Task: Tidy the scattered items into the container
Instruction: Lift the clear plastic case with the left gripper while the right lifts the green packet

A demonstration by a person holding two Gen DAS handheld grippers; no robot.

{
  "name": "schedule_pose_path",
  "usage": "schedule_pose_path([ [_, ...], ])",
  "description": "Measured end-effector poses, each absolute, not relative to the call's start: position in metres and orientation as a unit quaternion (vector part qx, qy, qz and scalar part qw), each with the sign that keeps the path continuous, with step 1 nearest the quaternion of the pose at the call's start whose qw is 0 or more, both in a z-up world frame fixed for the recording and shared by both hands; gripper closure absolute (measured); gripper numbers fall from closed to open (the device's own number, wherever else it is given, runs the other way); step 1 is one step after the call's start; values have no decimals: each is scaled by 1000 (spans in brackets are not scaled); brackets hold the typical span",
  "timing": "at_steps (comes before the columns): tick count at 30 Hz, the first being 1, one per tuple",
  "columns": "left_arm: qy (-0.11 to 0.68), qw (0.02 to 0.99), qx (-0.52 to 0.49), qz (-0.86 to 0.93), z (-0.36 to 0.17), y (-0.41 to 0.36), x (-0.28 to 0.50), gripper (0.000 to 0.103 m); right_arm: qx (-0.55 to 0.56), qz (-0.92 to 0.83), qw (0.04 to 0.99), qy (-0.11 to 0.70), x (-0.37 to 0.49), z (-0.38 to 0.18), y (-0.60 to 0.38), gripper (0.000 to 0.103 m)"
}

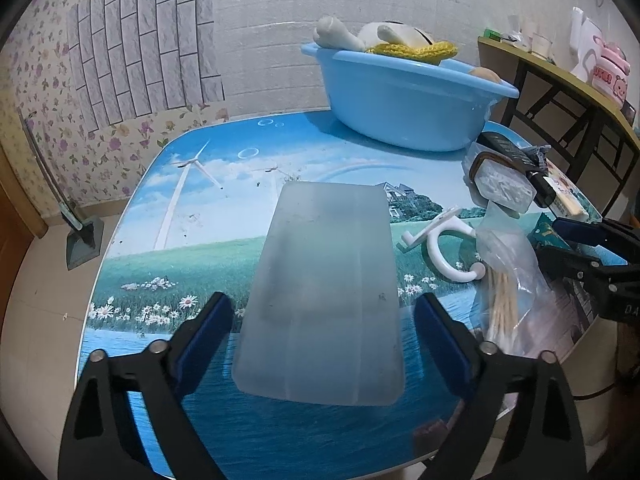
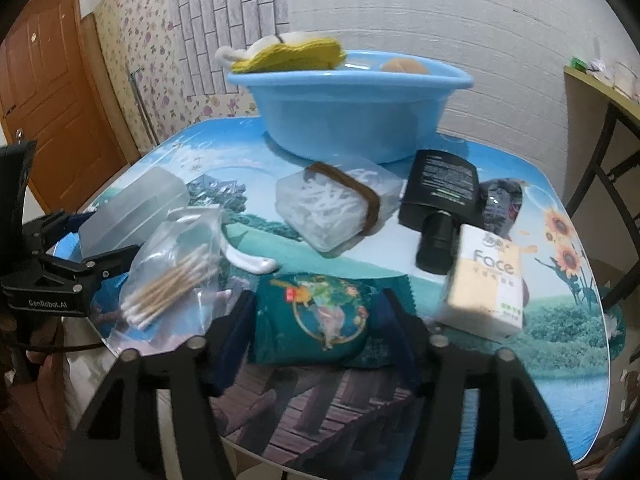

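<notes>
A: Where does the frosted plastic box (image 1: 320, 292) sit, taking the blue basin (image 1: 404, 104) as the mark?

B: It lies flat on the desk (image 1: 208, 240), well on the near side of the basin, with open desk between them. The basin already holds a cream soft toy (image 1: 344, 36), a yellow knitted piece (image 1: 416, 50) and a tan ball (image 1: 485, 74).

A: And the teal pouch (image 2: 316, 312)?

B: Also on the near side of the basin, at the desk's front edge, behind the banded box of white sticks (image 2: 340, 208) as seen from the basin.

A: How would you do the pick well?

B: My judgement: the left hand-held gripper (image 1: 324, 344) should close across the box's narrow width, squarely, since the smooth plastic could slip. Lift clear before travelling to the basin, and release low over the toy.

A: How do the two tools stand?

B: The left one's jaws are wide apart, one on each side of the box's near end; neither pad looks to touch it. The right hand-held gripper (image 2: 316, 340) straddles the pouch, jaws apart with a blue pad at each end of it; whether they press on it I cannot tell, as that view is blurred.

A: Anything close by to mind?

B: Nearer than the basin, the bag of cotton swabs (image 2: 172, 276) and the white plastic hook (image 1: 444, 252) lie just beside the pouch, and the Face tissue pack (image 2: 484, 280) and black tube (image 2: 440, 196) are on its other side. The pouch should rise straight up so it drags none of them.
</notes>
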State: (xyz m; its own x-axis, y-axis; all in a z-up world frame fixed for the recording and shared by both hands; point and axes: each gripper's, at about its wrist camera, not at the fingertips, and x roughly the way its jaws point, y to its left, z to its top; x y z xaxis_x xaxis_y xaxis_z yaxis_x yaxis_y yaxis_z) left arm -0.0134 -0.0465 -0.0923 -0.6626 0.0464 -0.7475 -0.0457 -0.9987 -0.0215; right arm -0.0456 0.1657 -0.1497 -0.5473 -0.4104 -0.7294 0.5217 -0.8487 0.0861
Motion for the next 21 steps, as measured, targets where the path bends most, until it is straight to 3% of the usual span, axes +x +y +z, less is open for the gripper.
schedule_pose_path([
  [3, 0, 24, -404, 914, -91, -46, -12, 26, 393, -877, 267, 71, -44, -149, 166, 48],
  [5, -1, 22, -399, 916, -89, -47, -10, 41, 390, -880, 261, 76, -42, -150, 165, 57],
  [6, -1, 21, -399, 917, -89, -47, -10, 42, 389, -881, 259, 74, -42, -150, 166, 58],
  [21, -40, 17, -372, 927, -59, -60, -6, 42, 367, -886, 280, 35, -45, -126, 173, 63],
])
